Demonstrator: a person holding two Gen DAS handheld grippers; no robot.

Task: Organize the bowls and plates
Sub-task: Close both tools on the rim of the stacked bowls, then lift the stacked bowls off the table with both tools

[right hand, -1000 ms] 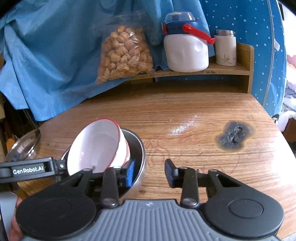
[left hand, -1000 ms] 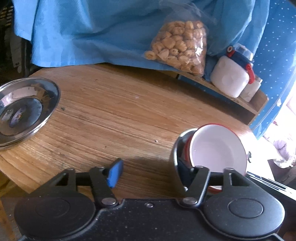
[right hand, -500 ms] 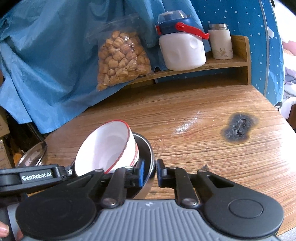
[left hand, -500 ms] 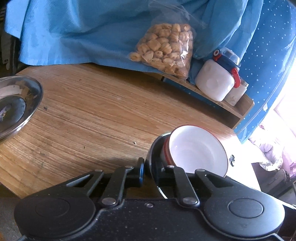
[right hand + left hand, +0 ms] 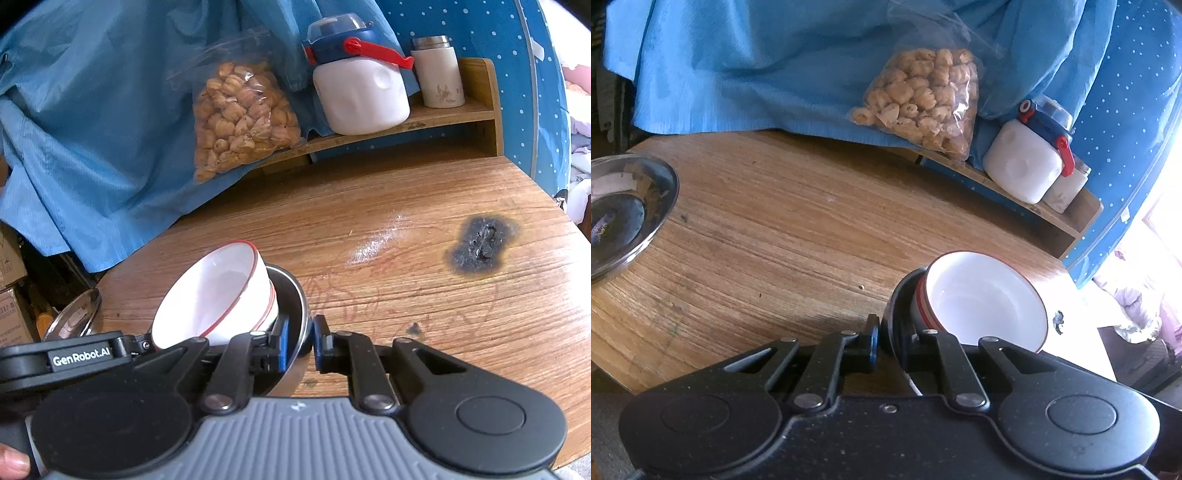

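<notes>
A steel bowl point(image 5: 897, 314) point(image 5: 295, 306) holds a tilted white bowl with a red rim point(image 5: 986, 299) point(image 5: 218, 291). My left gripper point(image 5: 888, 341) is shut on the steel bowl's left rim. My right gripper point(image 5: 300, 341) is shut on its right rim. Both hold the stack just above the wooden table point(image 5: 783, 229) point(image 5: 424, 295). A steel plate point(image 5: 624, 206) point(image 5: 74, 314) lies at the table's left edge.
A low wooden shelf point(image 5: 424, 118) point(image 5: 1067, 218) at the back carries a bag of snacks point(image 5: 240, 114) point(image 5: 923, 99), a white jug with a red handle point(image 5: 362, 85) point(image 5: 1027, 166) and a small flask point(image 5: 439, 74). Blue cloth point(image 5: 92, 110) hangs behind. A burn mark point(image 5: 480, 243) is on the right.
Both grippers have closed onto the steel bowl's rim, one from each side. The bowl stack has lifted slightly and shifted in view.
</notes>
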